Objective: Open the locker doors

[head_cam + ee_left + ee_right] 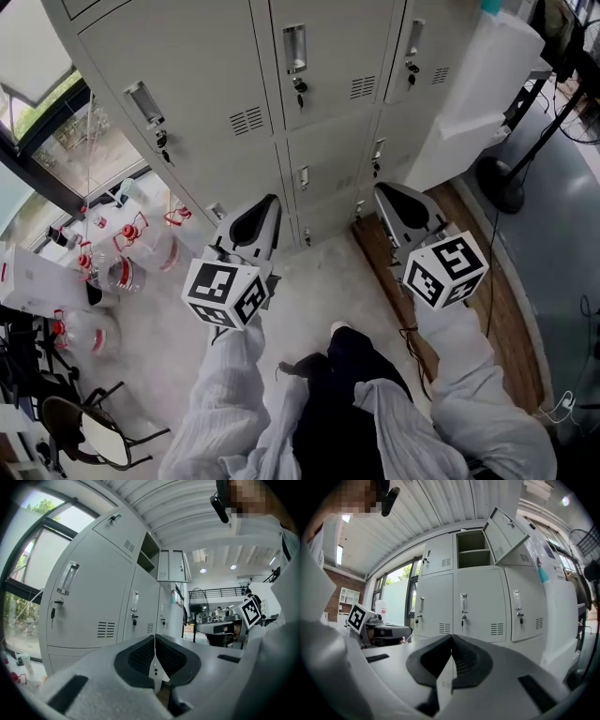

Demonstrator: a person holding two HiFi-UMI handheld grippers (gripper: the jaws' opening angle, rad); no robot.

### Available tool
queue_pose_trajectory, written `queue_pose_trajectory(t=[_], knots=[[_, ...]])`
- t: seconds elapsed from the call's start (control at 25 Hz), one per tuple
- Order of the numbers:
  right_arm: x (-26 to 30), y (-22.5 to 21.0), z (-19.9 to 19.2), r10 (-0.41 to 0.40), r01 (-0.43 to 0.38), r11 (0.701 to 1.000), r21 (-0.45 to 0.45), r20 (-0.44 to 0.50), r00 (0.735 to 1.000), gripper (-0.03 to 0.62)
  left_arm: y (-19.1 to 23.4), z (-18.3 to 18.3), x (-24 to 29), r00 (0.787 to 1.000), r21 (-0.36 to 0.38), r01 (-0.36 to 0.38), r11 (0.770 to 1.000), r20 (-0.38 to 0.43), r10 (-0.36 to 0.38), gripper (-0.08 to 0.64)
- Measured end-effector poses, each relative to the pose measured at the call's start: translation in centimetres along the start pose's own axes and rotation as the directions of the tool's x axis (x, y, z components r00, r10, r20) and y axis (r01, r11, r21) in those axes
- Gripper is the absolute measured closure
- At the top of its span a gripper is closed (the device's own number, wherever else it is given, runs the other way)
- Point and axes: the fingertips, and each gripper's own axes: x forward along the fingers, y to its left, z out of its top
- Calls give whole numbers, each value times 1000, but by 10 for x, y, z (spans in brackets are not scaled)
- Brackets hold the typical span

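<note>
The left gripper (270,202) has its jaws pressed together with nothing between them. The right gripper (381,190) is the same, closed and empty. Both point at the grey lockers (328,112) without touching them. One top-row door (506,532) hangs open beside its bare compartment (471,550); the doors below are shut.

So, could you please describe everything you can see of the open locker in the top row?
The open locker is the middle one of the top row, pale grey and metal-looking like the rest of the bank. Its door stands swung wide out to the right, with louvre slots and a latch showing on it. Inside, a shelf splits the dim compartment in two, and both parts look empty. The lower door beneath it is shut. Nothing touches it.
</note>
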Motion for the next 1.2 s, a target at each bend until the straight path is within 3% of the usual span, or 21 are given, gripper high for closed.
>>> queue_pose_trajectory(t=[0.44,0.52,0.64,0.72,1.08,1.2], knots=[[-15,9,-47,-52,53,998,17,-58,997,592,-2,-53,-21,998,-64,-17,998,-69,13,548],[-16,7,-56,-70,73,997,35,-63,996,572,-2,-62,-23,997,-78,-22,997,-79,16,548],[-16,2,-68,-103,107,992,73,-59,993,485,-1,-76,-24,995,-91,-30,995,-99,21,548],[-15,-3,-73,-117,122,989,90,-51,992,469,1,-84,-23,993,-91,-36,995,-113,26,548],[11,-23,-104,-60,61,998,20,-16,998,451,12,-127,1,988,-89,-59,994,-145,45,548],[23,-37,-119,-66,66,997,34,0,998,451,16,-146,14,988,-91,-61,994,-147,47,548]])
